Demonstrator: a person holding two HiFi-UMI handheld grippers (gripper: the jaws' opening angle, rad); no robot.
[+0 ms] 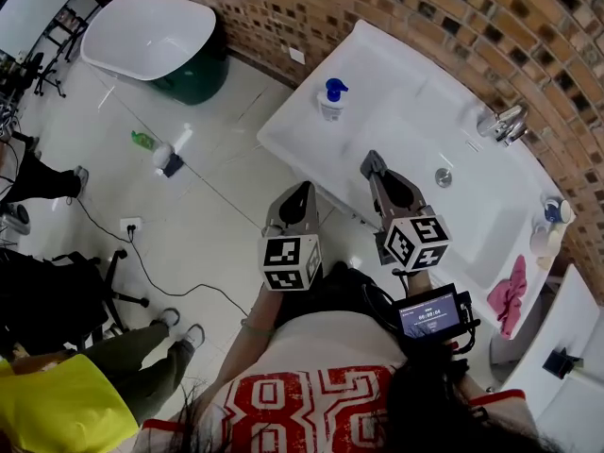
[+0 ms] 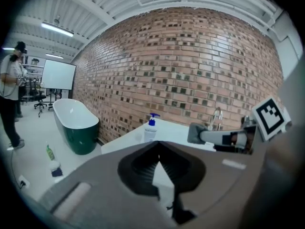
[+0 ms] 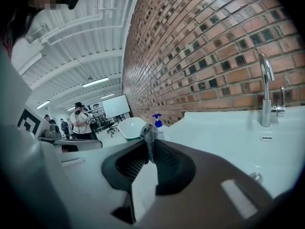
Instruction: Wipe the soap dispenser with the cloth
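Wiping has not begun: the right gripper (image 3: 150,146) pinches the cloth (image 3: 148,130) (grey, bunched), well apart from the soap dispenser (image 1: 331,99). The left gripper (image 2: 158,146) is closed on nothing.

Both grippers are pointing forward, side by side in front of the chest.
The left gripper (image 1: 300,194) is keeping its jaws pressed together with nothing between them, and the left forearm (image 1: 253,324) is running up from the torso to it. The right gripper (image 1: 376,170) is sitting a little further ahead, just beside the left one, its jaws pinching a grey cloth (image 3: 149,133) at their tips.
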